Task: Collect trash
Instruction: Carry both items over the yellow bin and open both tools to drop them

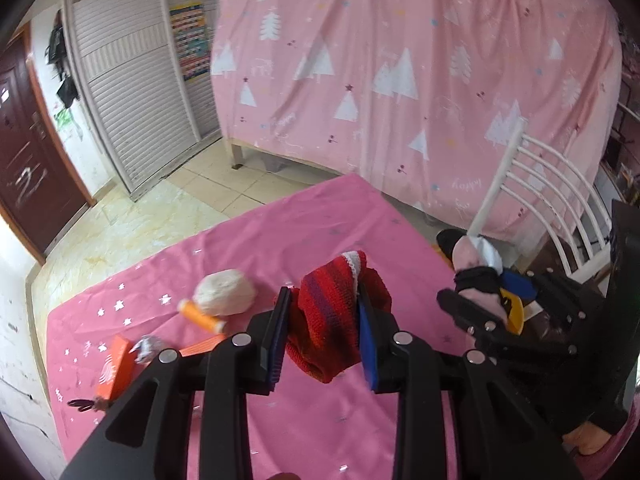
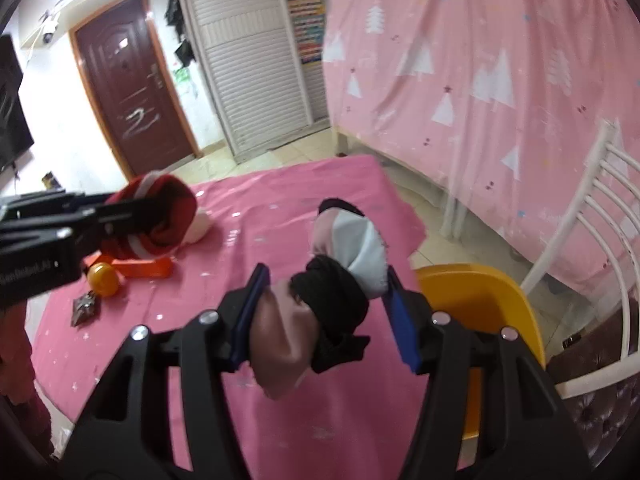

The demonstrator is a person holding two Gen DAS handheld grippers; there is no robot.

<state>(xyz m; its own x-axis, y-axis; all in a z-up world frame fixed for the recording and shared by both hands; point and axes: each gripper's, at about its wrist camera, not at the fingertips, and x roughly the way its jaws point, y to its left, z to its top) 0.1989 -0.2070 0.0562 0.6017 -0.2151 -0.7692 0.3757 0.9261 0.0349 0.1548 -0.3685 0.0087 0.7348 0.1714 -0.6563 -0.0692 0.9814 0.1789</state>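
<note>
Red knit rag (image 1: 332, 320) in left claw (image 1: 325, 330), pink-black bundle (image 2: 320, 308) in right claw (image 2: 326, 318), beside yellow bin (image 2: 480, 292).

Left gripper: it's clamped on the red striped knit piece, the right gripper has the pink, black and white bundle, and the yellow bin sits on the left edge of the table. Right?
Not quite. The yellow bin sits off the table's right edge, beside the white chair, as the right wrist view shows. The rest holds: the left gripper clamps the red striped knit piece, and the right gripper holds the pink, black and white bundle.

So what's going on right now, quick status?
Left gripper shut on red knit cloth. Right gripper shut on pink-and-black cloth bundle. Yellow bin beside right gripper, nothing blocking it.
</note>
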